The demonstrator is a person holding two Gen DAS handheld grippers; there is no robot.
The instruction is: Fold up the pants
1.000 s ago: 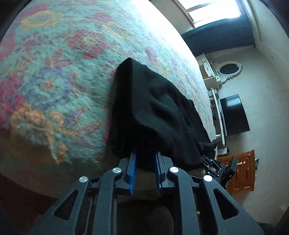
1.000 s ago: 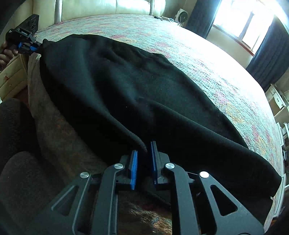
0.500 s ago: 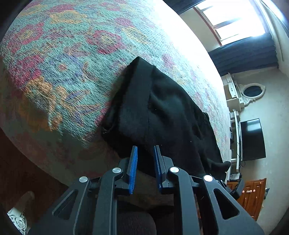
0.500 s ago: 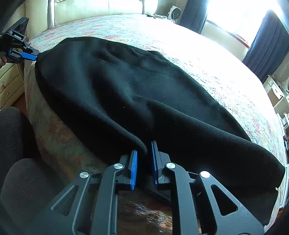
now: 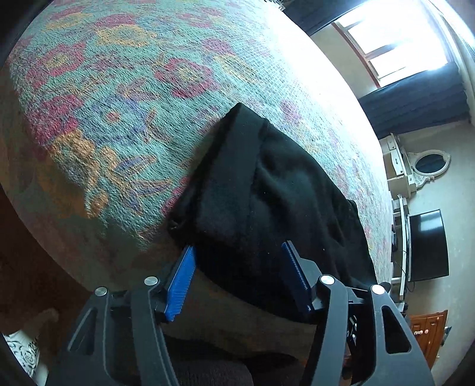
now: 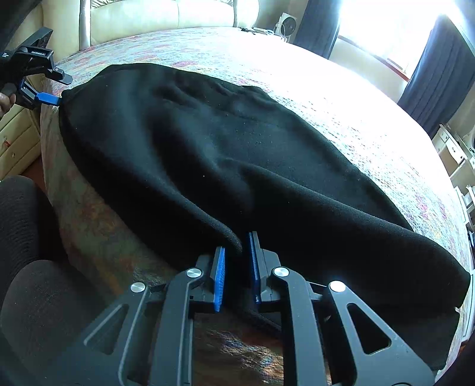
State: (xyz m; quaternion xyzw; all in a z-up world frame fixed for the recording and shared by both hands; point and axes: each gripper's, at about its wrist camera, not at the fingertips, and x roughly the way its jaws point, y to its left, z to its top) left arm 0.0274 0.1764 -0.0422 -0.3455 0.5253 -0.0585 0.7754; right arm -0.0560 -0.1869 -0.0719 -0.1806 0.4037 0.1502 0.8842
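Black pants (image 6: 237, 154) lie along the near edge of a bed with a floral bedspread (image 5: 124, 98). In the left wrist view the end of the pants (image 5: 267, 202) lies flat at the bed's edge. My left gripper (image 5: 240, 264) is open, its blue pads spread either side of that end. It also shows in the right wrist view (image 6: 44, 89), open at the far left tip of the pants. My right gripper (image 6: 237, 255) is shut on the near hem of the pants, a fold of cloth between its pads.
A cream headboard (image 6: 163, 14) stands behind the bed. Windows with dark curtains (image 6: 439, 59) are at the far side. A white dresser with an oval mirror (image 5: 427, 163), a dark TV (image 5: 427, 246) and a wooden cabinet (image 5: 427, 329) stand beyond the bed. A cream drawer unit (image 6: 14, 142) is at the left.
My left gripper has opened and let go of the end of the pants, which now lies on the bed. My right gripper stays shut on the hem.
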